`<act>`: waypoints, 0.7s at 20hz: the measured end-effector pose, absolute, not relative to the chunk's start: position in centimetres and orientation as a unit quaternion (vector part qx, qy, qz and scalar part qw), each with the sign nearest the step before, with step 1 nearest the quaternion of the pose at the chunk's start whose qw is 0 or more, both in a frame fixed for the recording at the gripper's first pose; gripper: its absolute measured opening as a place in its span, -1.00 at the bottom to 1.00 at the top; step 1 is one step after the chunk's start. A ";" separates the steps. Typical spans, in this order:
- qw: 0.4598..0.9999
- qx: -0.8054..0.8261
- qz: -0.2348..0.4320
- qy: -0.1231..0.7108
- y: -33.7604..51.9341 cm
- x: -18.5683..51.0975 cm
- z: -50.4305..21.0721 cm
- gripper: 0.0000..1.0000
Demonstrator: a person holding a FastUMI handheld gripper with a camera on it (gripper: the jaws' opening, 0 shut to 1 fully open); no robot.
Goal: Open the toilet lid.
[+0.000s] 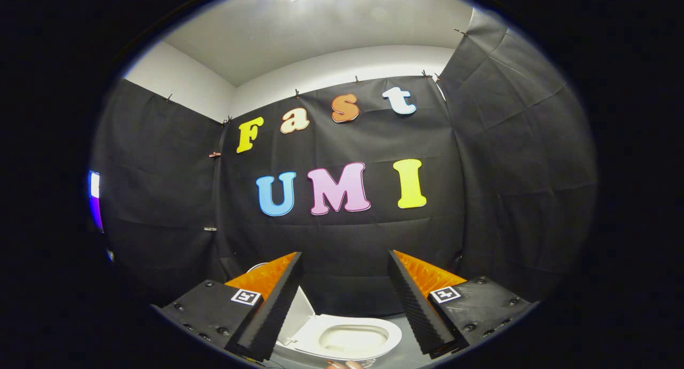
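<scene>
A white toilet [347,337] stands low on the floor, below and between my fingers. Its lid [299,313] is raised and tilted back to the left, partly hidden behind my left finger. The seat ring [387,331] lies flat and the bowl inside shows. My gripper [344,259] is open, held well above the toilet and pointing at the black cloth wall. Nothing sits between the two fingers [278,305].
Black cloth walls [513,171] enclose the booth on the left, back and right. A grey floor [406,353] surrounds the toilet. A fingertip of a person's hand [344,364] shows just below the toilet.
</scene>
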State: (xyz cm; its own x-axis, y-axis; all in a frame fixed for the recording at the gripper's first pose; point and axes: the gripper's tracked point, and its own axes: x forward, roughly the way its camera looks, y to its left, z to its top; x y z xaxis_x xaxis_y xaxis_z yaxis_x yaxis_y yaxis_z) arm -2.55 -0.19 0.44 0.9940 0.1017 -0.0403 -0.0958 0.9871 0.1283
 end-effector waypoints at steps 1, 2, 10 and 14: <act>0.996 0.064 0.050 0.024 -0.2 -2.6 0.5 0.98; 0.996 0.063 0.049 0.024 -0.2 -2.5 0.4 0.98; 0.997 0.062 0.047 0.023 -0.4 -2.5 0.4 0.98; 0.997 0.062 0.046 0.024 -0.4 -2.5 0.4 0.98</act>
State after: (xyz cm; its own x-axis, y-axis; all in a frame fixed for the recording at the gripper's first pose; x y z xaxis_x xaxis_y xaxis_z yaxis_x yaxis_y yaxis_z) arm -2.48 -0.41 0.39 0.9946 0.0951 -0.0417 -0.0892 0.9880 0.1264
